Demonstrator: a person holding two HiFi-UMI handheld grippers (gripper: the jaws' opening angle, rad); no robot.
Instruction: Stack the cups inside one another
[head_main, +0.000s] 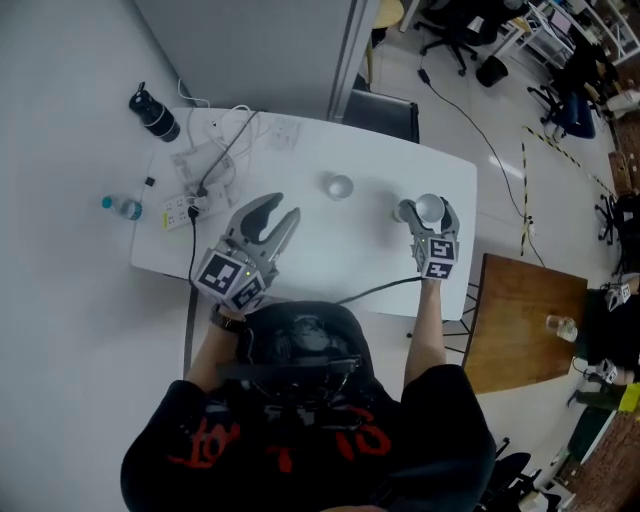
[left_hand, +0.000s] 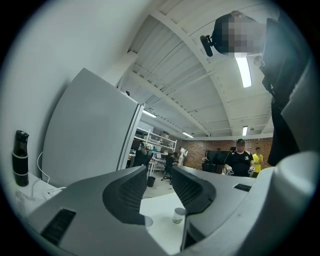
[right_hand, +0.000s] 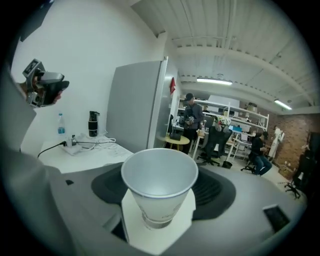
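Observation:
My right gripper (head_main: 427, 212) is shut on a white paper cup (head_main: 430, 205) and holds it above the right part of the white table (head_main: 300, 250). In the right gripper view the cup (right_hand: 160, 175) stands upright between the dark pads, its empty mouth facing the camera, with my right gripper (right_hand: 161, 197) closed on its lower half. A second cup (head_main: 339, 186) stands alone on the table's far middle. My left gripper (head_main: 285, 207) hovers open over the table's left part with nothing in it. Between its jaws, my left gripper (left_hand: 159, 186) shows that cup (left_hand: 178, 215) ahead on the table.
A power strip with cables (head_main: 190, 205) lies at the table's left. A black bottle (head_main: 155, 115) is at the far left corner and a small water bottle (head_main: 122, 207) at the left edge. A black chair (head_main: 385, 110) stands behind the table, a wooden table (head_main: 520, 320) at right.

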